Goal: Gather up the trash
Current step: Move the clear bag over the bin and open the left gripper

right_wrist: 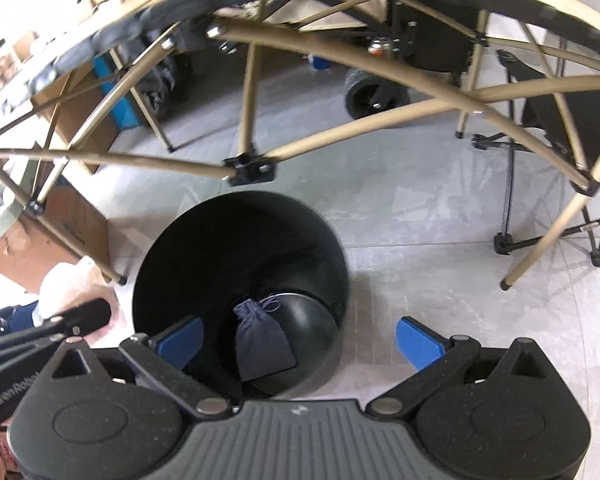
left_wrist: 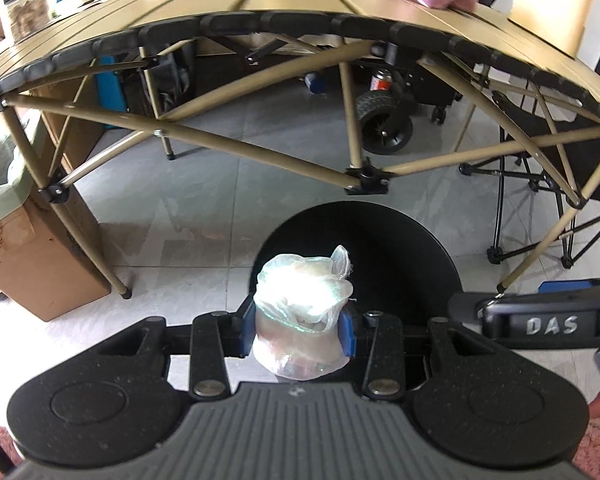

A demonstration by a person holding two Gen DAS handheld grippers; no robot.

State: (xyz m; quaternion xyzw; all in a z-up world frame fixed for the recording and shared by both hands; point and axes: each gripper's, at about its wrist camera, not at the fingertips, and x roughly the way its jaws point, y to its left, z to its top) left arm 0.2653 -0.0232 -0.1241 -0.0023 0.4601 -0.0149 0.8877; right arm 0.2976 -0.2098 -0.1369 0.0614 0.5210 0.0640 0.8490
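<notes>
Blue ribbed fingers (left_wrist: 247, 330) of left gripper (left_wrist: 299, 334) clamped on crumpled translucent white plastic bag (left_wrist: 302, 304), one pad on each flank, bag bulging above and below the pinch. Held directly over round black plastic bin (left_wrist: 412, 248), so judged a carry-to-drop step: release would let the wad fall inside. Bag thin, glossy, faintly iridescent at the creases, knotted ear sticking up at top; soft, likely to spring back and cling to the pads on release.

Right gripper (right_wrist: 300, 344) with blue pads spread wide, nothing between them, poised above the bin's near rim. Seen through the gap: small dark-blue drawstring cloth pouch (right_wrist: 265, 340) lying on the bin floor beside a rounded black shape, identity unclear. Pouch matte, woven, cord loose at the neck.

Bin smooth-walled, cylindrical, standing on pale grey tiled floor (right_wrist: 420, 208) just beside the near edge of tan slatted folding table (left_wrist: 228, 4), below its crossed tan metal tube frame. Placement sensible: within reach of the tabletop. Brown cardboard box (left_wrist: 40, 264) near the table's left leg.
</notes>
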